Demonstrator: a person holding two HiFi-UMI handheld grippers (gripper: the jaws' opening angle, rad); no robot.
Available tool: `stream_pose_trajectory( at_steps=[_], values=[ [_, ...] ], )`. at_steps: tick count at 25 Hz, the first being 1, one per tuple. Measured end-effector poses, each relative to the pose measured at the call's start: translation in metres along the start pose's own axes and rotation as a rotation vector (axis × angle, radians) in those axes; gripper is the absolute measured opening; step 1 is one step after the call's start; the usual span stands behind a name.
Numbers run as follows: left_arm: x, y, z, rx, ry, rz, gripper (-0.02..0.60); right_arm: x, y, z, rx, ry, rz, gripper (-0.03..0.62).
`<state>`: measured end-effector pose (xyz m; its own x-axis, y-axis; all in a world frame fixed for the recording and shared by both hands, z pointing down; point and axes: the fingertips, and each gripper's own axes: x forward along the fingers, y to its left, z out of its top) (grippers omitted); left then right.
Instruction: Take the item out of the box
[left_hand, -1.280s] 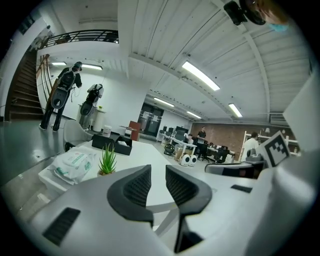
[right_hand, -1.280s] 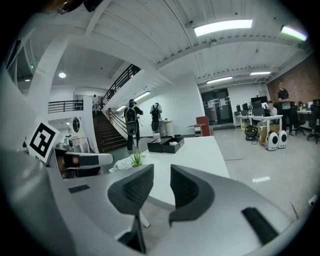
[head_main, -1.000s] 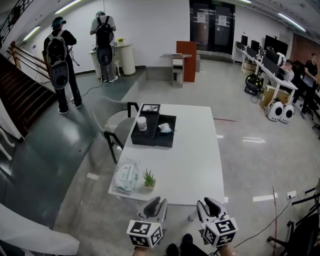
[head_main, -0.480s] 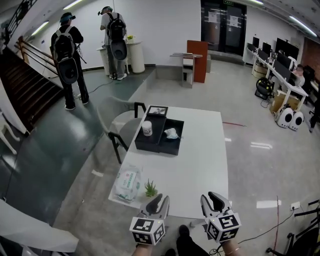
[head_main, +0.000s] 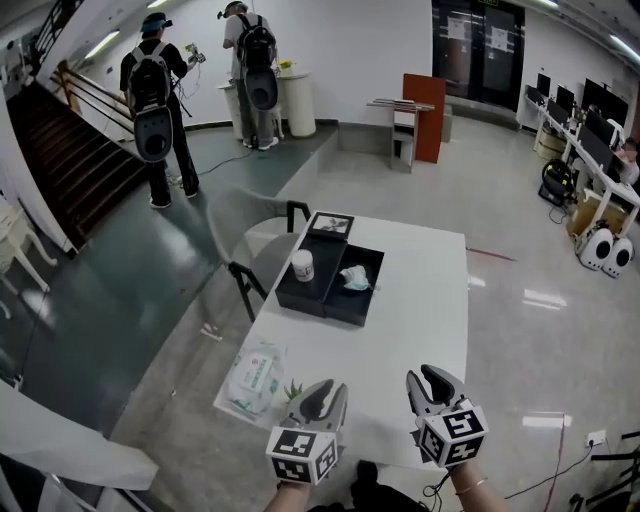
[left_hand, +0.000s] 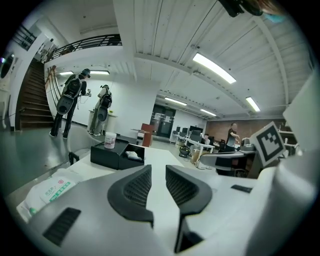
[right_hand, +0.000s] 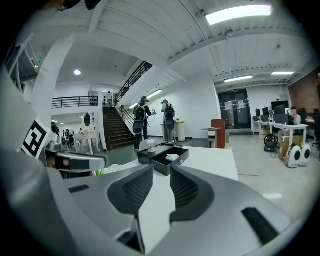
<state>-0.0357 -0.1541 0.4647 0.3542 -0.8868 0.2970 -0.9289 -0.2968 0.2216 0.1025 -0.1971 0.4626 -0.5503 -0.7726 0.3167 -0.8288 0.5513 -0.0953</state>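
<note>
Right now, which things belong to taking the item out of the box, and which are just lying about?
Job: black box; crumpled white item inside it; left hand-held gripper and right hand-held gripper, both open.
Lying about: wet-wipes pack; small potted plant; white cup on the box's left half; framed picture beyond the box.

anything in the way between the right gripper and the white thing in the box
Nothing visible. Only bare table lies between the right gripper and the white item in the open box. The cup stands left of it; the plant and wipes pack sit off to the left.
</note>
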Motion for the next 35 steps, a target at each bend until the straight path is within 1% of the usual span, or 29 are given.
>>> stream_pose_trajectory(
  at_steps=[8,16,19,25,31,35],
  values=[
    [0.036,0.004,0.02,0.016,-0.004,0.059,0.066,0.043,-0.029,0.018,-0.033,0.001,0.076,0.095],
    [0.064,0.009,0.046,0.019,-0.007,0.083,0.066,0.088,-0.037,0.043,-0.11,-0.003,0.153,0.095],
    [0.076,0.016,0.057,0.019,-0.017,0.081,0.066,0.108,-0.038,0.048,-0.139,0.001,0.161,0.095],
    [0.088,0.033,0.078,0.041,-0.024,0.068,0.066,0.147,-0.032,0.06,-0.152,0.028,0.165,0.095],
    [0.091,0.057,0.093,0.051,-0.033,0.068,0.067,0.183,-0.029,0.06,-0.157,0.053,0.15,0.095],
    [0.088,0.074,0.107,0.038,-0.05,0.065,0.066,0.2,-0.022,0.065,-0.137,0.058,0.143,0.095]
  ],
)
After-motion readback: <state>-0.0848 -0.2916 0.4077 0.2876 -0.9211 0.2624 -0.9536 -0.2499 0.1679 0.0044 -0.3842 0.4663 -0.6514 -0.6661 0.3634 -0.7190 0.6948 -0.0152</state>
